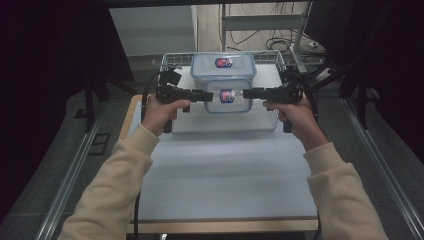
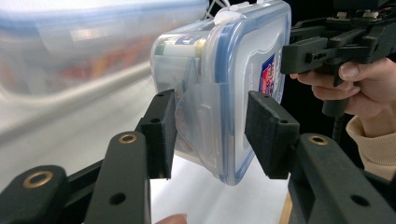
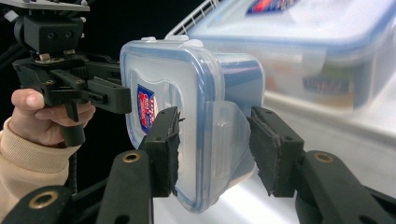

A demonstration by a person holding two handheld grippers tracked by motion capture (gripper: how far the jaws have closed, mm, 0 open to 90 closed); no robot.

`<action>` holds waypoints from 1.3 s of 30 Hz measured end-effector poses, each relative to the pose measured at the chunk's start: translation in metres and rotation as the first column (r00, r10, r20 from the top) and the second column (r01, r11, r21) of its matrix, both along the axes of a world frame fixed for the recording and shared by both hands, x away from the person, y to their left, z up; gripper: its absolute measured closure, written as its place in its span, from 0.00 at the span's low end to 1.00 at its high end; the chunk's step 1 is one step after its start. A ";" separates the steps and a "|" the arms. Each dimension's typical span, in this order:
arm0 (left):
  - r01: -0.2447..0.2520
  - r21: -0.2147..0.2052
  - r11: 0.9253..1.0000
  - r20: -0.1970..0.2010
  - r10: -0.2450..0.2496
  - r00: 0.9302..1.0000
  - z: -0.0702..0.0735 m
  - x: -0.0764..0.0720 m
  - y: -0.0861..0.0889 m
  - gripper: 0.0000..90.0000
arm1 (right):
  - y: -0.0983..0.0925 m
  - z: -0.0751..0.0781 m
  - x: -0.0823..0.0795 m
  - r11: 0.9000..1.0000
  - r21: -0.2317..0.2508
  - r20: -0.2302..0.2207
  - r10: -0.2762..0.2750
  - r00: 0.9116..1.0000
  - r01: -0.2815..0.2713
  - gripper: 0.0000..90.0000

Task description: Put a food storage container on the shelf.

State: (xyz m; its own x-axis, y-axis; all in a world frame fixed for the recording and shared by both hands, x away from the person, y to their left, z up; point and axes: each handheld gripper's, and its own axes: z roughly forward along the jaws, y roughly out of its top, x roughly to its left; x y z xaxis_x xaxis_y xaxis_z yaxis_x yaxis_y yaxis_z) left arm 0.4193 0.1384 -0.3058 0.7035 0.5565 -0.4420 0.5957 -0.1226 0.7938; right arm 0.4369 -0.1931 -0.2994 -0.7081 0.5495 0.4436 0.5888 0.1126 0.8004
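Clear plastic box (image 1: 227, 95), clamped at both ends by 2 grippers, hangs above the wire basket (image 1: 272, 59).

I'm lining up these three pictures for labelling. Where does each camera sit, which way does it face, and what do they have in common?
High view: above the person's side, facing forward and down on the table; both forearms, left gripper and right gripper show.
Left gripper view: rides the left gripper, looking along its jaws at the small container; the other hand shows beyond.
Right gripper view: rides the right gripper, facing the opposite end; the other hand shows.
Shared: the small container, gripped at both ends, and the larger container behind.
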 end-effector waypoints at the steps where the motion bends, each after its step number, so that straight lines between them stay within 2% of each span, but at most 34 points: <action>1: -0.001 0.005 1.000 0.002 0.001 1.000 0.004 0.003 0.001 0.60 | 0.001 0.004 0.003 1.000 0.001 0.000 0.002 1.000 -0.002 0.60; 9: -0.003 0.004 1.000 0.008 0.003 1.000 0.031 0.029 0.007 0.60 | 0.007 0.031 0.028 1.000 0.001 0.006 0.003 1.000 -0.003 0.60; 17: -0.003 0.013 1.000 -0.009 0.004 1.000 0.053 0.067 0.012 0.60 | 0.013 0.049 0.064 1.000 0.019 -0.006 0.001 1.000 -0.001 0.60; 22: -0.007 -0.001 1.000 -0.022 0.007 1.000 0.054 0.091 0.014 0.60 | 0.015 0.055 0.087 1.000 0.014 -0.020 -0.010 1.000 0.010 0.59; 27: -0.019 -0.004 1.000 -0.059 0.018 0.998 0.049 0.108 0.016 0.60 | 0.018 0.051 0.107 1.000 0.017 -0.050 -0.018 0.999 0.019 0.59; 29: -0.028 -0.026 0.999 -0.064 0.026 0.998 0.048 0.112 0.017 0.60 | 0.019 0.049 0.113 0.999 0.026 -0.065 -0.023 0.998 0.025 0.59; 32: -0.043 -0.036 0.998 -0.075 0.040 0.996 0.047 0.116 0.018 0.60 | 0.020 0.049 0.118 0.999 0.028 -0.071 -0.028 0.997 0.030 0.59; 36: -0.043 -0.051 0.998 -0.114 0.037 0.993 0.044 0.120 0.017 0.58 | 0.022 0.048 0.124 0.999 0.022 -0.097 -0.045 0.994 0.048 0.55; 39: -0.069 -0.070 0.995 -0.141 0.059 0.988 0.040 0.123 0.016 0.53 | 0.025 0.045 0.127 0.998 0.016 -0.117 -0.057 0.991 0.060 0.51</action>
